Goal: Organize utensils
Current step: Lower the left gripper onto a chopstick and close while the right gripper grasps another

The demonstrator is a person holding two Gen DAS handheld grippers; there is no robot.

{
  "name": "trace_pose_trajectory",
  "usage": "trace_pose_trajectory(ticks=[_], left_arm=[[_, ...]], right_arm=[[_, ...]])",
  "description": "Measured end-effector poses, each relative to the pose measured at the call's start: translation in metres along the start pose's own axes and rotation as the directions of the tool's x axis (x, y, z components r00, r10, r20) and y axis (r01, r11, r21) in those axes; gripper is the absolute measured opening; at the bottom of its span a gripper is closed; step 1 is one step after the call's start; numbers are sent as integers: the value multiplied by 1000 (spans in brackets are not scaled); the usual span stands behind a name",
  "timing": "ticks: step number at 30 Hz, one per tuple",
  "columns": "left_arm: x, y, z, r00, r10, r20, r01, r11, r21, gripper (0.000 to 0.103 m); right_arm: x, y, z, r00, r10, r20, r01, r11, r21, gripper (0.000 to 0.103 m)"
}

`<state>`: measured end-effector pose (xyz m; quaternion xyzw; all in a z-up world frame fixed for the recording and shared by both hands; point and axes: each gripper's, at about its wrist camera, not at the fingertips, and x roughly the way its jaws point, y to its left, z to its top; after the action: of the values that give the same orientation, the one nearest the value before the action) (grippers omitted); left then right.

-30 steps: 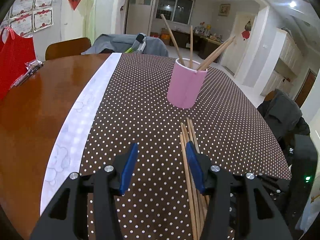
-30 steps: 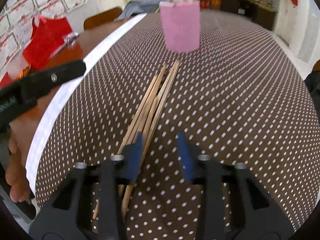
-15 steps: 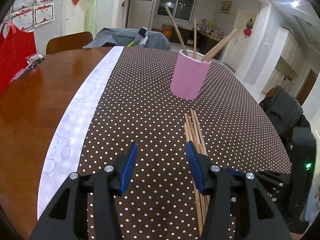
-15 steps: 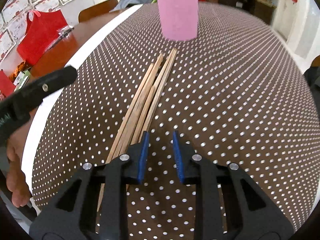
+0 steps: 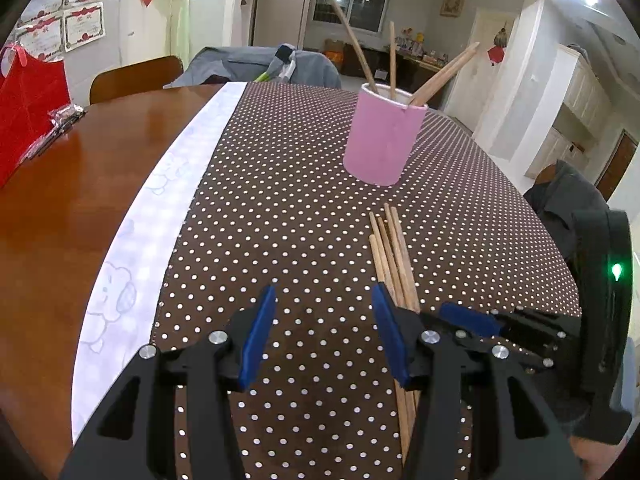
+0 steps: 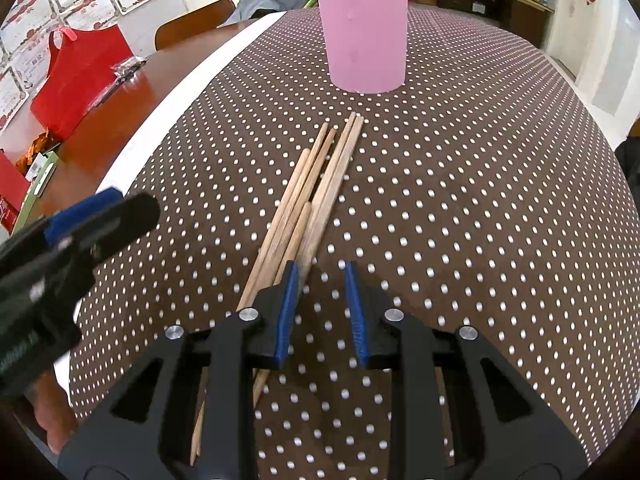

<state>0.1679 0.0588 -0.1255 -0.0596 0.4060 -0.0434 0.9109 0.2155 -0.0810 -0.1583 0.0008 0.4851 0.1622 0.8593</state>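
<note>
A pink cup (image 5: 382, 138) stands on the dotted brown cloth and holds three wooden chopsticks (image 5: 391, 62). It also shows in the right wrist view (image 6: 365, 36). Several loose chopsticks (image 6: 316, 190) lie in a bundle on the cloth in front of the cup, also in the left wrist view (image 5: 392, 256). My right gripper (image 6: 320, 304) is open and empty, its left finger over the near end of the bundle. My left gripper (image 5: 322, 332) is open and empty, to the left of the bundle, above the cloth.
A white runner strip (image 5: 152, 208) edges the cloth; bare wooden table (image 5: 60, 208) lies to the left. A red bag (image 6: 78, 76) and small packets stand at the far left. Chairs with grey clothing (image 5: 256, 66) stand behind the table.
My right gripper narrowed, then opened a little and moved forward along the bundle. My left gripper pulled back and rose slightly; the cup looks farther away.
</note>
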Motion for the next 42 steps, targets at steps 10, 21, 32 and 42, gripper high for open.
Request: trace_pose_trajectory(ticks=[10,21,32,42], left_arm=[[16,-4,-1,997,-32,-72,34,999,23,50],[57,-28,-3,977,19,-212,3,995,103,50],[58,-26,13,975,-41,-218,54,997,54,50],[72,-36,14,965,14,-261,10,996,91,50]], right_arm=[[10,-9,17,998,-55,-23,55,998,-17,25],[6,-34,17,999,-3,-40,5,999,34,25],[-5,-52,9,998,60,-36,-57,995,77,25],[-5,-54,11,996,83,-38,-78,991,112,25]])
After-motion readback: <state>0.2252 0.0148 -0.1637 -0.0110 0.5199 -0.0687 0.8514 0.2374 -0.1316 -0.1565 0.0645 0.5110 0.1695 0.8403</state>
